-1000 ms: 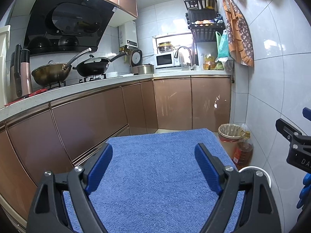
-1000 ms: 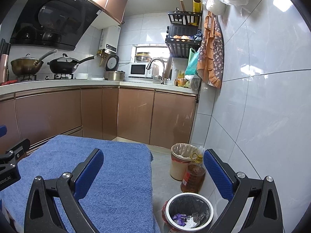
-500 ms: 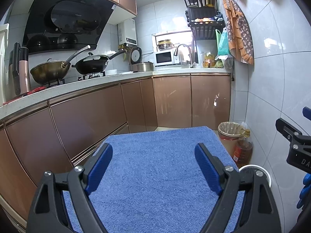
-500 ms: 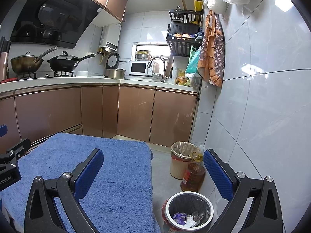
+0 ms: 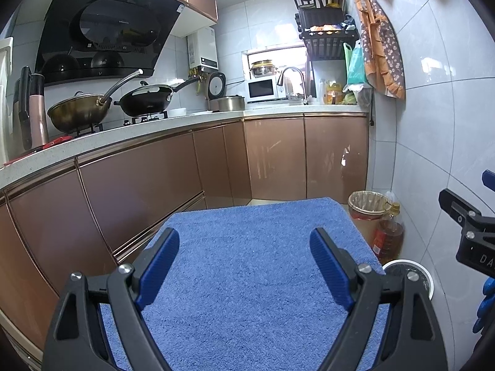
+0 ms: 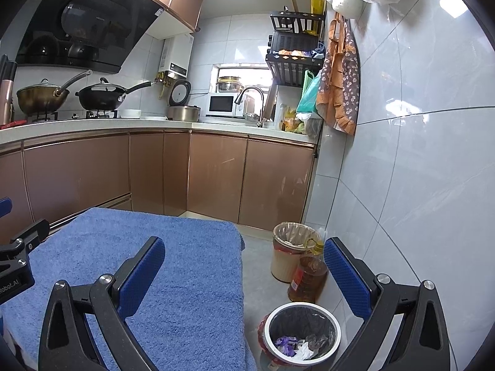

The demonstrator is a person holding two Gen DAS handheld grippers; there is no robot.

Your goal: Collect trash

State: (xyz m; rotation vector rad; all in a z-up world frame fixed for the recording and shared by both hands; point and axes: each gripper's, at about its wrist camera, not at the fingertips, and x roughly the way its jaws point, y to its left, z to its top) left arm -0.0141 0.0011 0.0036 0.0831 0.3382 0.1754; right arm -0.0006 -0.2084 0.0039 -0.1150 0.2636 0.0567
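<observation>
Your left gripper point(image 5: 244, 249) is spread wide, nothing between its blue pads point(image 5: 159, 266), and it hangs over the blue towel point(image 5: 247, 278) that covers the surface in front of you. Your right gripper point(image 6: 244, 258) is spread just as wide and holds nothing; its left finger sits over the towel's right edge, its right finger over the floor by the tiled wall point(image 6: 417, 185).

The trash point(image 6: 295, 344) is in the white-rimmed bin with the black liner point(image 6: 301, 332), on the floor just right of the towel and low between your right gripper's fingers: purple and white scraps, crumpled, at the bottom. In the left view only that bin's rim point(image 5: 408, 264) shows past the right finger.

Behind it stands an oil bottle point(image 6: 307, 278) with amber liquid, touching or nearly touching a second, tan bin with a clear liner point(image 6: 286, 256), by the wall at the corner. No loose trash visible on the towel

Copper cabinets point(image 5: 139, 185) run along the left and back
</observation>
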